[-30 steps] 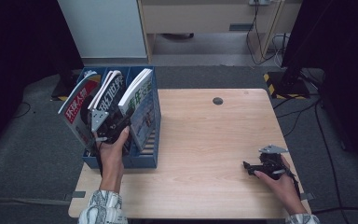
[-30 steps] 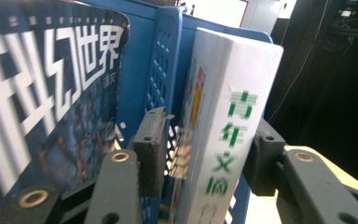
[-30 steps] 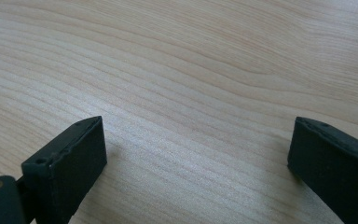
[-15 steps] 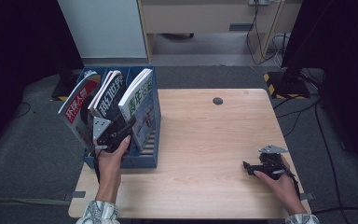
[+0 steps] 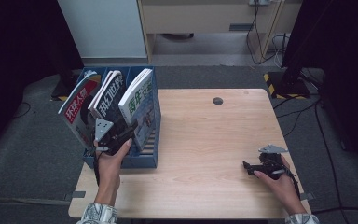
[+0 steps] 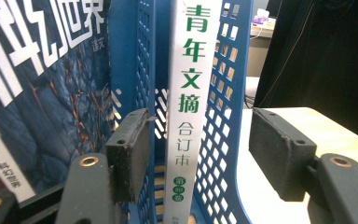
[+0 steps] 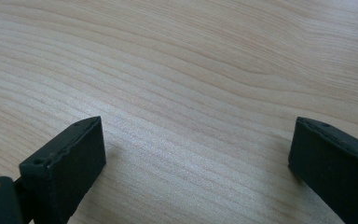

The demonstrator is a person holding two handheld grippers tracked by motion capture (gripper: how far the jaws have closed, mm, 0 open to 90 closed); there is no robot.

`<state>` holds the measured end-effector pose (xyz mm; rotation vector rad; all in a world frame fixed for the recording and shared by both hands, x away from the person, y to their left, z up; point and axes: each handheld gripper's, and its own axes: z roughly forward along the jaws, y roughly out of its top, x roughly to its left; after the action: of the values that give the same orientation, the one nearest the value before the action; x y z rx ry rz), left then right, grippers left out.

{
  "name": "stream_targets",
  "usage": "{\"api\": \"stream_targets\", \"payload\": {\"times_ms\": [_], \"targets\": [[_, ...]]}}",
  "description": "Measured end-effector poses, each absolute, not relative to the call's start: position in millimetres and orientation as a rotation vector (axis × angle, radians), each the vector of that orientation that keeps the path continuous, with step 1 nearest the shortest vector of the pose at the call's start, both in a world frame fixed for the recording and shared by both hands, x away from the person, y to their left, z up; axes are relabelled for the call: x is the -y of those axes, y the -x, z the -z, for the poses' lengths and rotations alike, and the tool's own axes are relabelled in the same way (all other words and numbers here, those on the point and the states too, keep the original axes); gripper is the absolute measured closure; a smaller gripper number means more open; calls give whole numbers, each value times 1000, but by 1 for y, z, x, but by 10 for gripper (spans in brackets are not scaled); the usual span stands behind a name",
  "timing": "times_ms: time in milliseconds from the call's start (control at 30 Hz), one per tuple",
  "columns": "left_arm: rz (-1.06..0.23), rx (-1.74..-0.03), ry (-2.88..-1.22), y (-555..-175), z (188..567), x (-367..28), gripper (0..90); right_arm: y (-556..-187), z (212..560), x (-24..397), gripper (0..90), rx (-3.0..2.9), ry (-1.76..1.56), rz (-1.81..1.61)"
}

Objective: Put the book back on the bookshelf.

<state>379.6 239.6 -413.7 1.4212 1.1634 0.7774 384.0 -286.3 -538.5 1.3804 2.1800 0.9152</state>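
**White-spined magazine let go in the blue rack**

The left gripper [image 5: 117, 135] is held up against the blue magazine rack [image 5: 144, 161] at the near left of the tabletop [image 5: 205, 140]. Its fingers [image 6: 130, 149] have just been opening. The white-spined magazine with green letters [image 6: 189, 93] is seen between the fingers, but it is not pressed by them; a gap is left on each side, wider on the right one. So the magazine is released, not gripped.

The magazine is stood upright in the rack's right slot, close to the rack's blue mesh wall [image 6: 223, 140]. It is likely kept up by that wall, so no grip is needed any more. To the left of the fingers, a dark blue magazine with big white letters [image 6: 42, 84] is leaned in the next slot. A red-covered magazine [image 5: 77, 105] is leaned further left.

The right gripper [image 5: 261, 167] is laid low on the bare tabletop, well apart from the rack. Its fingers [image 7: 65, 168] are spread wide with only wood between them. It is probably parked there because one hand is enough for this job.
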Motion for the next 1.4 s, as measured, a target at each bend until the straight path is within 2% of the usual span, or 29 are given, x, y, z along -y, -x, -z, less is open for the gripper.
{"api": "stream_targets", "payload": {"times_ms": [633,1100,1400], "targets": [[-752,-1145,-1497,-372,411,-234,305,-385,539,286,38,-2180,-1377,-916],[-701,-1148,-1523,-369,410,-234,152,-385,539,286,36,-2179,-1375,-915],[-712,-1128,-1561,-364,407,-233,123,-385,539,286,35,-2182,-1370,-913]]}}
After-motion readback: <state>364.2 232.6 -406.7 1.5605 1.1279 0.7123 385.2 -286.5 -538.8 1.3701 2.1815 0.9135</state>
